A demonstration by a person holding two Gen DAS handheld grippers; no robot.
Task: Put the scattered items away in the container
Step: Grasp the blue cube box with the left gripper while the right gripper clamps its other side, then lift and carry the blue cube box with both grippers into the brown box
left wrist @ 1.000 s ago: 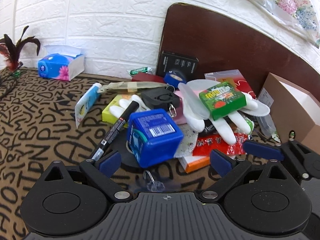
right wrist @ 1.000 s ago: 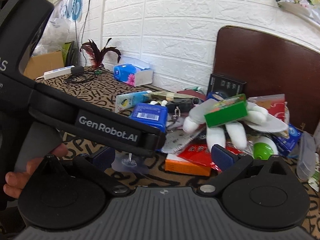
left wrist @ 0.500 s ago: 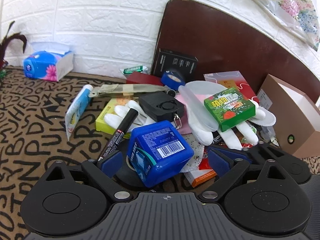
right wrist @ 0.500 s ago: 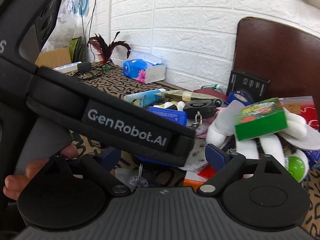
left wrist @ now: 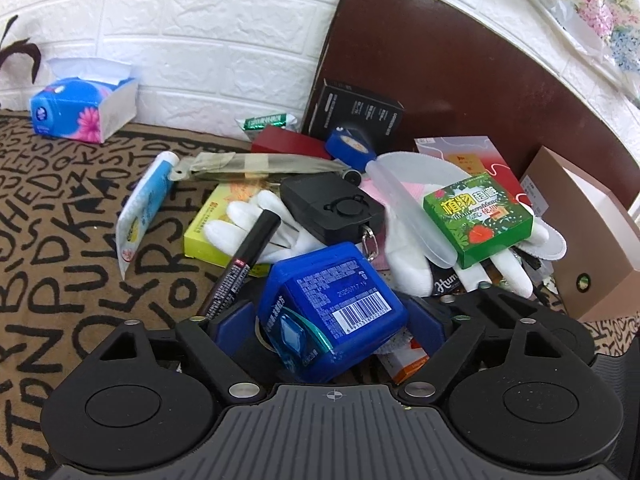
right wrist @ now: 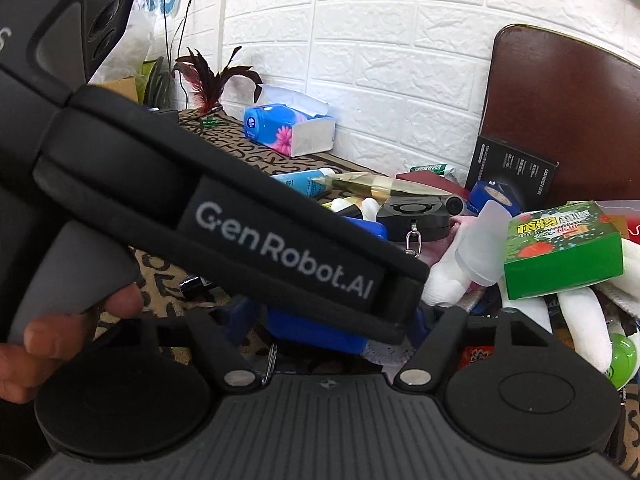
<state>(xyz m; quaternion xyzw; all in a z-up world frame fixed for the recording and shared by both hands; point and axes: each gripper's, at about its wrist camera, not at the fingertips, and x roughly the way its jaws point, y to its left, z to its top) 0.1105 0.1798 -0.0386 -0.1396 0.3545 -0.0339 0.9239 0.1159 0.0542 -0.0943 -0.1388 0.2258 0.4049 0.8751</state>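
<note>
A pile of small items lies on the patterned cloth. A blue plastic box with a barcode sits between the two pads of my left gripper; the jaws stand wide, close on either side of it. A black marker leans by the left pad. Behind are a black clip device, white gloves, a green box and a yellow box. In the right wrist view the left gripper's body covers most of my right gripper, which looks open; the blue box peeks out below.
An open cardboard box stands at the right. A brown board leans on the white brick wall. A tissue box sits far left. A toothpaste tube lies left of the pile.
My left gripper has moved forward and down onto the pile, so the blue box now sits between its pads. The right gripper has moved in closer behind it.
</note>
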